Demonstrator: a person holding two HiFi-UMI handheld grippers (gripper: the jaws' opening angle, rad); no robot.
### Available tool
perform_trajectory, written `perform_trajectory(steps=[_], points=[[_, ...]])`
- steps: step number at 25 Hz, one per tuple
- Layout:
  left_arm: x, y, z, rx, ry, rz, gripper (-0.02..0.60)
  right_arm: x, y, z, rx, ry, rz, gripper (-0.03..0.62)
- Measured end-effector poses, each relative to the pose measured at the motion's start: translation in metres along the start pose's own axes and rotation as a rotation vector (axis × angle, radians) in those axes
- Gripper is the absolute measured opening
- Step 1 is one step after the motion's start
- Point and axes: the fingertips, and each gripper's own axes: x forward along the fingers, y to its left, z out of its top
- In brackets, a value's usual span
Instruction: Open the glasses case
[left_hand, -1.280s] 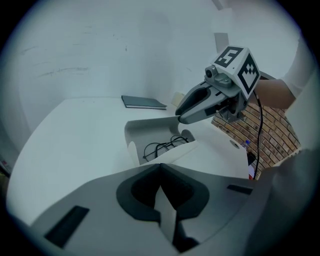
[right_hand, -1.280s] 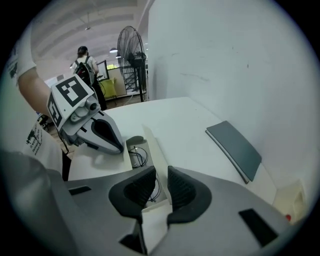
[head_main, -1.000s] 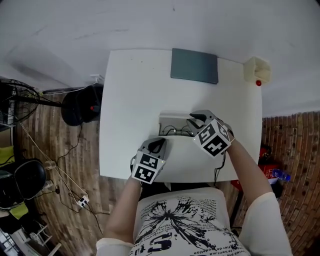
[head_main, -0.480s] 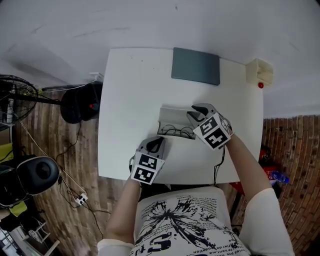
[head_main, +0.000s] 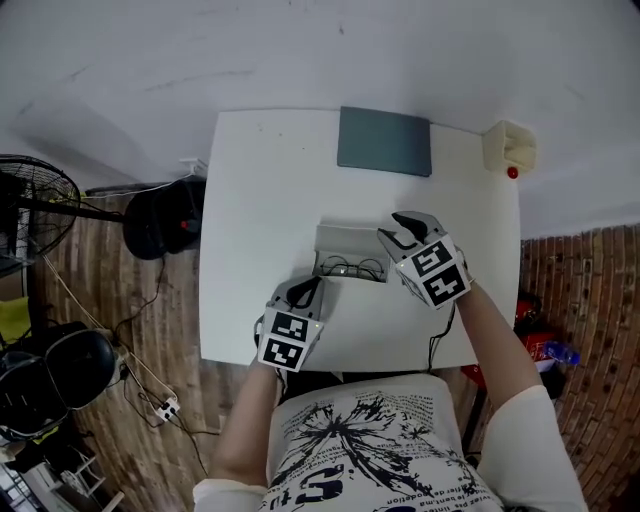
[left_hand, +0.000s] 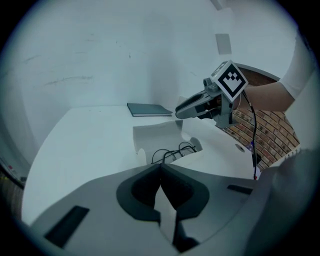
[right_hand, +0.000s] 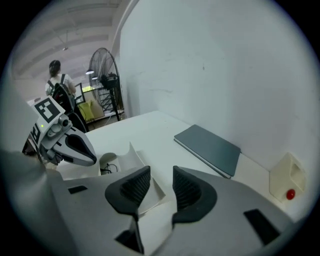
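Case: white hard-shell glasses case (head_main: 345, 240) lies open at mid-table, lid raised on its far side. I see it between the two grippers.
Contents: thin black-framed glasses (head_main: 350, 268) lie in the lower half of the case.
Left gripper (left_hand: 160, 167): jaws closed tip to tip, nothing held. It sits near the case's near-left corner, close to the table's front edge, angled down.
Right gripper (right_hand: 160, 175): jaws a little apart and opening, nothing between the pads. The case's right end lies just beyond them, and I see no contact.
Table: white rectangular table top (head_main: 260, 200).
Far edge: dark grey flat rectangular slab (head_main: 385, 141), lying flat, well apart from the case.
Far right corner: small beige plastic box (head_main: 508, 145) with a red button (head_main: 512, 173).
Floor, left: black pedestal fan (head_main: 35, 195) beside the table.
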Motion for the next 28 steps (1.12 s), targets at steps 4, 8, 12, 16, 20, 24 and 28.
perform_trajectory(steps=[4, 8, 12, 16, 20, 24, 28], points=[[-0.019, -0.001, 0.026, 0.075, -0.050, -0.003, 0.014, -0.038, -0.002, 0.016, 0.056, -0.095, -0.067, 0.066], [-0.046, -0.002, 0.051, 0.103, -0.110, -0.012, 0.014, -0.076, 0.012, 0.037, 0.085, -0.208, -0.102, 0.015], [-0.079, -0.009, 0.080, 0.146, -0.193, -0.011, 0.014, -0.114, 0.027, 0.051, 0.113, -0.303, -0.148, 0.015], [-0.117, -0.020, 0.112, 0.205, -0.288, -0.010, 0.014, -0.148, 0.040, 0.059, 0.121, -0.379, -0.202, 0.015], [-0.153, -0.032, 0.138, 0.268, -0.383, 0.010, 0.014, -0.182, 0.053, 0.060, 0.128, -0.437, -0.258, 0.015], [-0.187, -0.046, 0.155, 0.310, -0.465, 0.005, 0.014, -0.216, 0.063, 0.062, 0.151, -0.517, -0.315, 0.015], [-0.221, -0.063, 0.168, 0.334, -0.551, -0.007, 0.014, -0.246, 0.076, 0.069, 0.152, -0.588, -0.311, 0.014]])
